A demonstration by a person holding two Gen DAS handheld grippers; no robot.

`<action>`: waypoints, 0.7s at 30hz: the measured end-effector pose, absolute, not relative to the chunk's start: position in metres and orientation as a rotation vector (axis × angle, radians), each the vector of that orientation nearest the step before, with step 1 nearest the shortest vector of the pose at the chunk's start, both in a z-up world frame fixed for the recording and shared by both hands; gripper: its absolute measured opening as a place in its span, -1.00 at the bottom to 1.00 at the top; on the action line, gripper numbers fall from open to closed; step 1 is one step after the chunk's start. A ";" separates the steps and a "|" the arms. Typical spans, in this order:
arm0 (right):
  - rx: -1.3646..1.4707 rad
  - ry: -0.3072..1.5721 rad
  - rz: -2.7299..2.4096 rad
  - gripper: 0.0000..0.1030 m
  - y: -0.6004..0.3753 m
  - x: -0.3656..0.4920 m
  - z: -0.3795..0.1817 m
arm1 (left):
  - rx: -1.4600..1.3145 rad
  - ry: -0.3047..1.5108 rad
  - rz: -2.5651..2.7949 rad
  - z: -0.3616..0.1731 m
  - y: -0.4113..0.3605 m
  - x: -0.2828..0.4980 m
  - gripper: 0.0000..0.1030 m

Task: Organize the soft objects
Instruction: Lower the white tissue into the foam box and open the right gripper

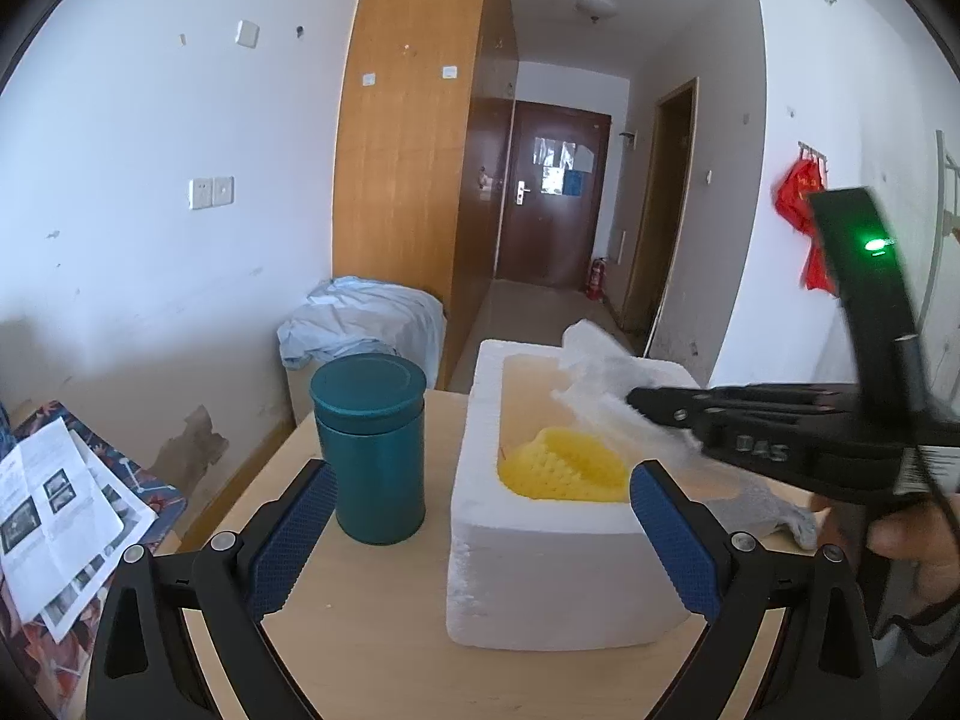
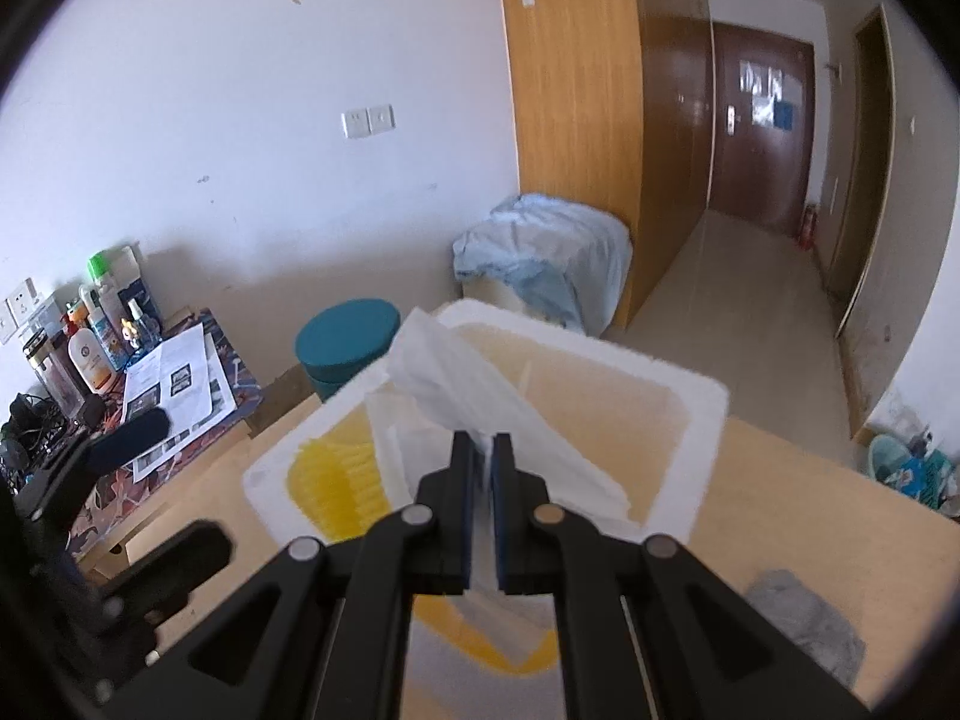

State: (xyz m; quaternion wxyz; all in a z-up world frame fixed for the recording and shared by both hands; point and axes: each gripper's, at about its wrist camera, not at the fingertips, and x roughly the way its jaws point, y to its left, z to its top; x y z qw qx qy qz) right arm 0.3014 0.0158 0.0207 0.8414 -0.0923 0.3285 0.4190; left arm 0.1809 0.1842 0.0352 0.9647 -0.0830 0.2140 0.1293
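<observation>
Soft white packing sheet point(image 2: 474, 396) hangs over the open foam box point(image 1: 480, 456), pinched in the right claw point(image 2: 486, 450), whose 2 blue-padded fingers are pressed together on its crumpled edge.

Farthest left, a side table covered by a patterned cloth carries printed papers point(image 1: 54, 510), and the right wrist view shows bottles point(image 2: 90, 348) crowded at its far end. Next comes the wooden tabletop point(image 1: 360, 630), where a teal lidded canister point(image 1: 375, 450) stands upright just left of the box. The left claw point(image 1: 480, 540) hovers low over the near edge with its jaws spread wide and nothing between them; 1 pad sits near the canister, the other in front of the box's right end.

Inside the box, a yellow mesh piece point(image 1: 564, 468) lies against the near wall, towards the left. The white sheet hangs above it and to its right. Right of the box, a grey cloth point(image 2: 804, 618) lies flat on the tabletop, and a hand point(image 1: 912, 546) grips the right tool's handle.
</observation>
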 end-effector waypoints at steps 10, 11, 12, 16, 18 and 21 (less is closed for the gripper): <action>-0.219 0.770 0.887 -0.85 0.030 0.307 0.004 | -0.176 0.443 0.259 0.029 0.190 0.184 0.91; -0.219 0.778 0.889 -0.85 0.031 0.308 0.003 | -0.175 0.444 0.257 0.029 0.190 0.184 0.91; -0.215 0.783 0.895 -0.85 0.031 0.309 0.004 | -0.175 0.446 0.258 0.029 0.190 0.184 0.91; -0.214 0.807 0.892 -0.84 0.031 0.311 0.003 | -0.185 0.450 0.269 0.028 0.195 0.182 0.91; -0.224 0.808 0.883 -0.74 0.028 0.309 0.005 | -0.193 0.452 0.269 0.028 0.194 0.181 0.91; -0.214 0.790 0.900 -0.24 0.019 0.301 0.011 | -0.192 0.454 0.273 0.028 0.196 0.180 0.91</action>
